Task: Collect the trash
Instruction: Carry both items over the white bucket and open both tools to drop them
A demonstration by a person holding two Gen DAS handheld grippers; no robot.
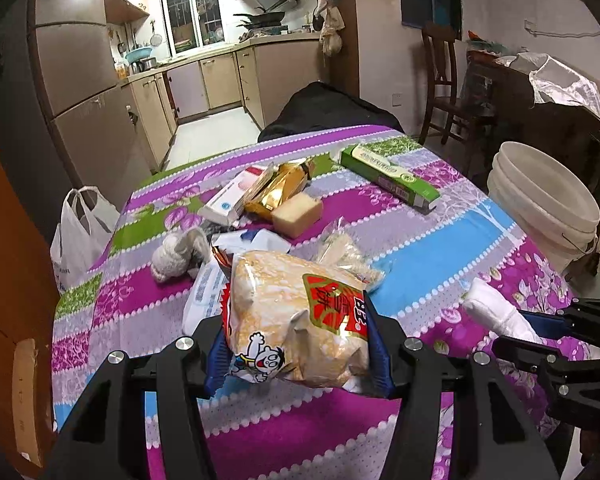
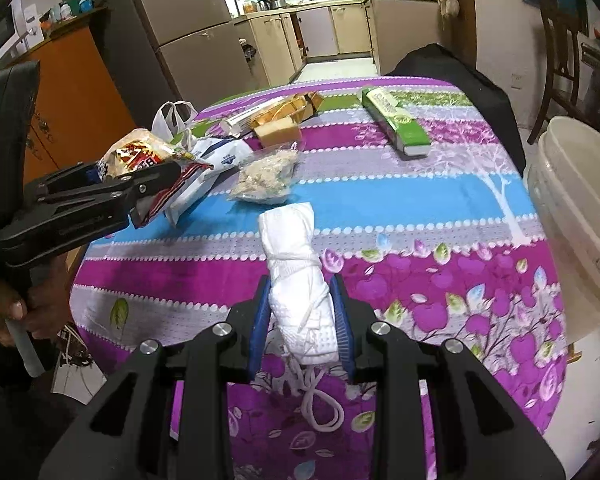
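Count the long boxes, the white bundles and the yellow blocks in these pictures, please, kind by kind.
Long boxes: 2, the green box and the white box.
White bundles: 2, the held bundle in the right gripper and the loose bundle.
Yellow blocks: 1, the yellow block.
Total: 5.

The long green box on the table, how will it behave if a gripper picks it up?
The green box looks like stiff cardboard, so probably rigid and light. Long and narrow, it may swing if gripped at one end. Flat sides: unlikely to roll.
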